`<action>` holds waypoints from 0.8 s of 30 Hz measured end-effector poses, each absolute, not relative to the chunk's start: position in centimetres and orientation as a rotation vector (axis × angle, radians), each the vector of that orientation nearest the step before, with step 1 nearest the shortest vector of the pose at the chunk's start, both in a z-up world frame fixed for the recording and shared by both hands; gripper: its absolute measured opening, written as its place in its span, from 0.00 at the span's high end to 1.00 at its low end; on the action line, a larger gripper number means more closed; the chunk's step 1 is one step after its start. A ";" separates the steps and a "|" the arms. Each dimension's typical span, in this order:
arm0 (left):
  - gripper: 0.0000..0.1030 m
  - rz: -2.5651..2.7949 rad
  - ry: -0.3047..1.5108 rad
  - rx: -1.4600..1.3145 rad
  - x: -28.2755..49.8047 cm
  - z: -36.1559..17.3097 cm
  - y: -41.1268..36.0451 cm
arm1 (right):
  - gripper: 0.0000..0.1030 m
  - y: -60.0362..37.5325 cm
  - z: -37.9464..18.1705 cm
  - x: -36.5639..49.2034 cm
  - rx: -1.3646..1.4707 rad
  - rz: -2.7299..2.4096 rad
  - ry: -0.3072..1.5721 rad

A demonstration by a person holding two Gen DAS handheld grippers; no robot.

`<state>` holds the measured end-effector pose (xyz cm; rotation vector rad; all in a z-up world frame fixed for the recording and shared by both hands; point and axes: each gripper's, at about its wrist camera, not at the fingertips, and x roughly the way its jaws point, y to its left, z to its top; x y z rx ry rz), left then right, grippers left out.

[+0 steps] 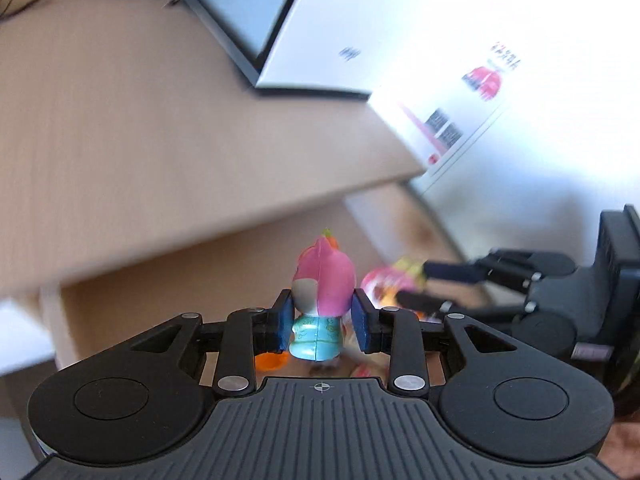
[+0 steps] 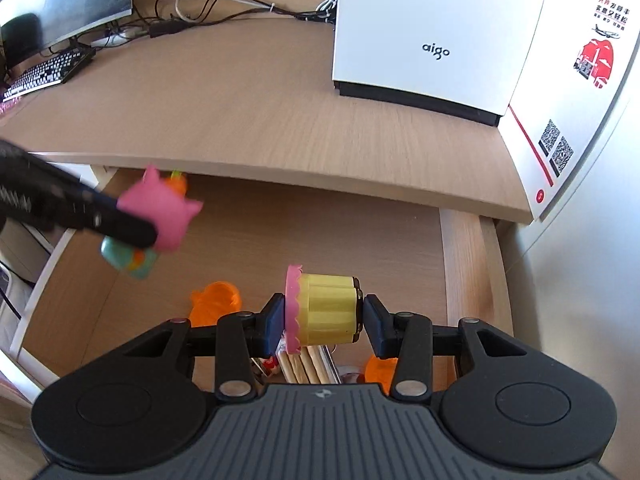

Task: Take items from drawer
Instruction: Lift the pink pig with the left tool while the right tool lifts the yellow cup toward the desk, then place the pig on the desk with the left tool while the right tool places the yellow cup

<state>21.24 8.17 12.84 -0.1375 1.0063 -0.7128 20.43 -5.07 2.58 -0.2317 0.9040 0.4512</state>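
Your left gripper (image 1: 320, 322) is clamped on the pink figure (image 1: 322, 300), pads against its sides between head and teal body, and it hangs clear above the open drawer (image 2: 280, 240). Your right gripper (image 2: 324, 316) pinches the toy cupcake (image 2: 324, 308) end to end — frill on one pad, dark base on the other — also over the drawer. Both look like light, hard plastic: smooth, likely slippery, so a firm squeeze on the flattest faces suits them. The figure's rounded head gives poor purchase; keep low on it. Still in the drawer lie an orange toy (image 2: 216, 300) and some bits under your right gripper that are hard to make out — mostly hidden. The left view is blurred, so the pad contact there is not sharp.
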 end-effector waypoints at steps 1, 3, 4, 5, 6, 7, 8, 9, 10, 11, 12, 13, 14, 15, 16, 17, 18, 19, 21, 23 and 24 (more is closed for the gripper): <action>0.67 -0.714 0.990 -0.138 21.9 13.2 7.4 | 0.60 -5.2 2.8 20.6 -0.226 0.450 0.903; 0.67 -0.712 0.933 -0.153 23.3 14.5 6.2 | 0.60 -5.4 3.5 20.9 -0.214 0.448 0.887; 0.67 -0.701 0.893 -0.168 24.1 15.2 5.7 | 0.60 -5.6 4.0 21.0 -0.209 0.447 0.874; 0.67 -0.685 0.856 -0.189 25.2 15.6 5.2 | 0.60 -5.7 4.6 21.3 -0.203 0.444 0.858; 0.67 -0.662 0.829 -0.214 26.5 15.3 4.0 | 0.60 -5.8 5.2 21.6 -0.196 0.438 0.841; 0.66 -0.639 0.815 -0.237 27.9 15.1 3.1 | 0.60 -6.0 5.6 22.2 -0.188 0.431 0.824; 0.66 -0.624 0.812 -0.254 29.3 14.7 2.3 | 0.60 -6.1 5.9 22.8 -0.179 0.423 0.811; 0.66 -0.616 0.812 -0.267 30.6 14.3 1.5 | 0.60 -6.1 6.2 23.5 -0.169 0.414 0.799; 0.66 -0.617 0.812 -0.274 31.7 13.9 0.8 | 0.60 -6.1 6.3 24.2 -0.163 0.407 0.788; 0.66 -0.615 0.814 -0.264 32.5 13.1 0.2 | 0.60 -6.0 6.4 24.9 -0.161 0.399 0.776; 0.65 -0.600 0.818 -0.240 33.2 12.5 -0.4 | 0.60 -5.9 6.5 25.6 -0.162 0.389 0.767; 0.64 -0.580 0.830 -0.211 33.9 11.8 -1.0 | 0.60 -5.8 6.7 26.2 -0.161 0.380 0.758; 0.64 -0.553 0.853 -0.176 34.5 11.1 -1.5 | 0.60 -5.7 6.9 26.8 -0.159 0.375 0.748; 0.63 -0.526 0.873 -0.146 34.8 10.3 -1.8 | 0.60 -5.8 7.2 27.2 -0.156 0.374 0.739; 0.51 -0.516 0.878 -0.138 34.9 9.9 -1.5 | 0.60 -5.9 7.4 27.7 -0.155 0.373 0.729; 0.52 -0.518 0.866 -0.148 34.8 9.7 -1.3 | 0.60 -6.0 7.6 28.1 -0.156 0.369 0.721; 0.54 -0.503 0.864 -0.147 34.5 9.8 -0.7 | 0.60 -6.1 7.6 28.6 -0.155 0.366 0.716; 0.56 -0.489 0.864 -0.147 34.2 9.8 -0.3 | 0.60 -6.2 7.6 29.1 -0.151 0.364 0.713; 0.56 -0.480 0.844 -0.151 33.6 10.2 0.3 | 0.60 -6.6 7.4 30.4 -0.130 0.365 0.712; 0.56 -0.478 0.827 -0.155 32.9 10.7 1.3 | 0.60 -6.6 7.2 31.8 -0.099 0.373 0.712; 0.56 -0.478 0.821 -0.156 32.5 11.0 1.8 | 0.60 -6.5 7.0 32.5 -0.089 0.377 0.708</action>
